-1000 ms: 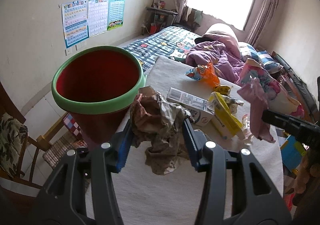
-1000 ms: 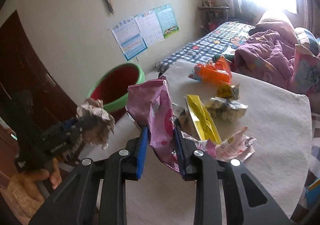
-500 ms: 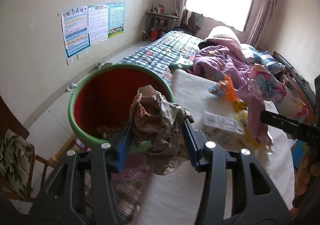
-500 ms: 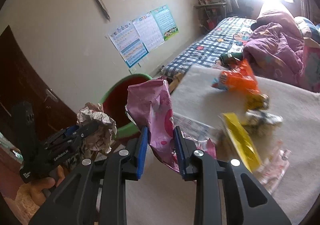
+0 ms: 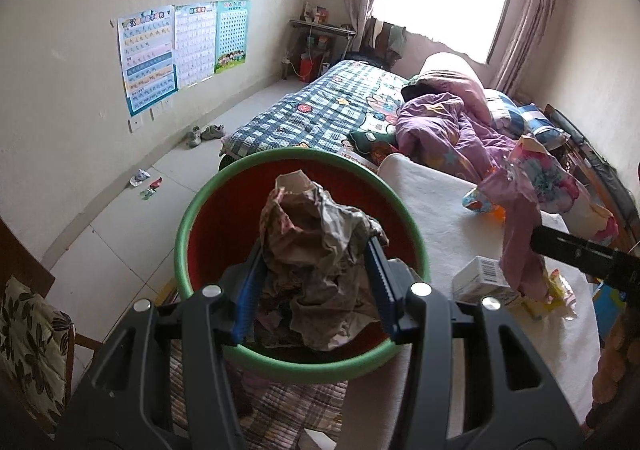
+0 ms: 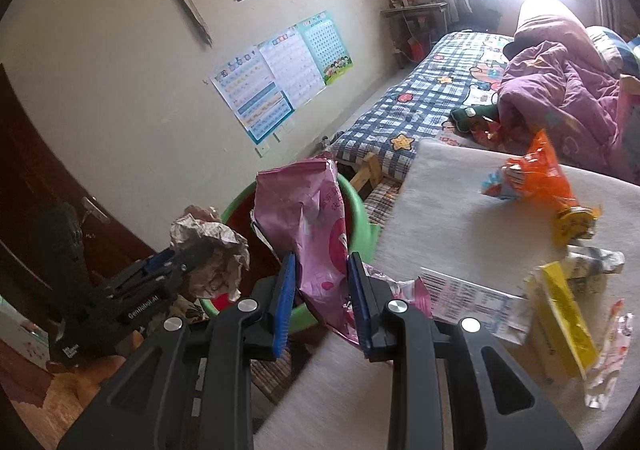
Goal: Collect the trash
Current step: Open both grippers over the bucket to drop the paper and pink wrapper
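Your left gripper (image 5: 314, 290) clamps the crumpled paper wad (image 5: 316, 250), and right beneath those jaws sits the red bin with the green rim (image 5: 208, 202). Your right gripper (image 6: 322, 290) pinches the pink wrapper (image 6: 312, 218) between narrow jaws, the bin just beyond them. More wrappers (image 6: 560, 290) lie to their right on the table (image 6: 460, 218).

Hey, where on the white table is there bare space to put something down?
Bare: the table stretch between the green bin and the orange wrapper, plus the near edge. Crowded: the right side, around the barcode box and the yellow packet.
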The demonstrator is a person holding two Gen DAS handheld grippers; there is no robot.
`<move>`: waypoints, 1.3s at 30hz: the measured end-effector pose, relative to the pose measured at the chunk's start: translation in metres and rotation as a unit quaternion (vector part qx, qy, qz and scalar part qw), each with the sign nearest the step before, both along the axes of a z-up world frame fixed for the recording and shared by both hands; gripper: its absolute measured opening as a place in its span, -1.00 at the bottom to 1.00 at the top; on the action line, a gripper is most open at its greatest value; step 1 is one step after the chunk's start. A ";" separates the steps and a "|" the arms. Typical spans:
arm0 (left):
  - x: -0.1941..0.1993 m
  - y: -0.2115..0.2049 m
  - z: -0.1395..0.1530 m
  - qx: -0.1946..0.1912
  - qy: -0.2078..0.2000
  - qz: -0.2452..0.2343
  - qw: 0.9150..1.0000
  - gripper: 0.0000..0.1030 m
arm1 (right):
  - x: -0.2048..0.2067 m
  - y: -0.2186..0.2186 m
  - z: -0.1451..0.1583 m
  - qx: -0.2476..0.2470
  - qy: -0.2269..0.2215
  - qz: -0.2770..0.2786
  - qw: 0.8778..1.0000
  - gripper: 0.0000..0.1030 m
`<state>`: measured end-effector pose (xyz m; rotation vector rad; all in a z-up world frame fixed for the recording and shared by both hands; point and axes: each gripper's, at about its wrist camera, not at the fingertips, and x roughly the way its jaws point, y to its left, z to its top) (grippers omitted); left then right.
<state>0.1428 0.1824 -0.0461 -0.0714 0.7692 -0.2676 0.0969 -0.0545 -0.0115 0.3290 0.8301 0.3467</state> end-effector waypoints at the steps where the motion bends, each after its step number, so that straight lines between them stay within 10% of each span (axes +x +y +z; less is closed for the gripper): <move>1: 0.001 0.002 -0.002 0.001 0.003 -0.001 1.000 -0.10 | 0.003 0.003 -0.001 0.001 0.001 0.000 1.000 -0.49; 21: 0.024 0.019 -0.021 0.003 0.031 -0.002 1.000 -0.08 | 0.051 0.054 -0.015 -0.001 0.013 0.010 1.000 -0.45; 25: 0.027 0.024 -0.025 -0.002 0.036 0.009 0.999 0.27 | 0.053 0.054 -0.017 0.009 0.009 0.007 1.000 -0.21; 39: 0.018 0.024 -0.023 -0.004 0.029 0.007 1.000 0.28 | 0.037 0.045 -0.009 0.001 -0.004 -0.003 1.000 0.00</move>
